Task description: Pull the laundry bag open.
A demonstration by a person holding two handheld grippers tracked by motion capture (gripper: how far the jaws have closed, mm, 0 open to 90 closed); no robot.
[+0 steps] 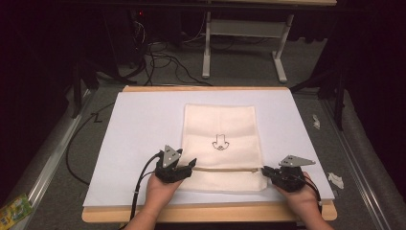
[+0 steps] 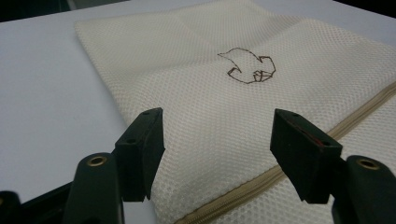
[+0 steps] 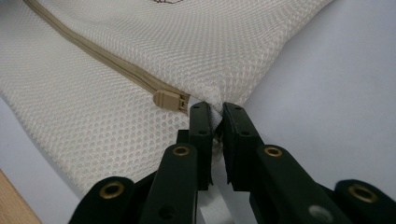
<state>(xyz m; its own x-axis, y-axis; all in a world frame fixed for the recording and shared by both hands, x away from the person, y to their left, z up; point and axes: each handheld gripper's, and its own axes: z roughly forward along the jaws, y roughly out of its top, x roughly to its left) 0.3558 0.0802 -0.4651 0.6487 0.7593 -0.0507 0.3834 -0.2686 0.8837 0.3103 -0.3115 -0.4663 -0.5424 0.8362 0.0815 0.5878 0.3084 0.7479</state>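
Note:
A cream mesh bag lies flat on the white sheet, with a small dark emblem at its middle and a beige zipper across its near end. My left gripper hovers over the bag's near left part. In the left gripper view its jaws stand wide apart above the mesh, near the zipper, with nothing between them. My right gripper is at the bag's right edge. In the right gripper view it is shut on the mesh edge, beside the zipper pull.
The white sheet covers a wooden table whose edge shows in front. A white table frame and cables stand on the floor behind. Paper scraps lie at the right, a green packet at the lower left.

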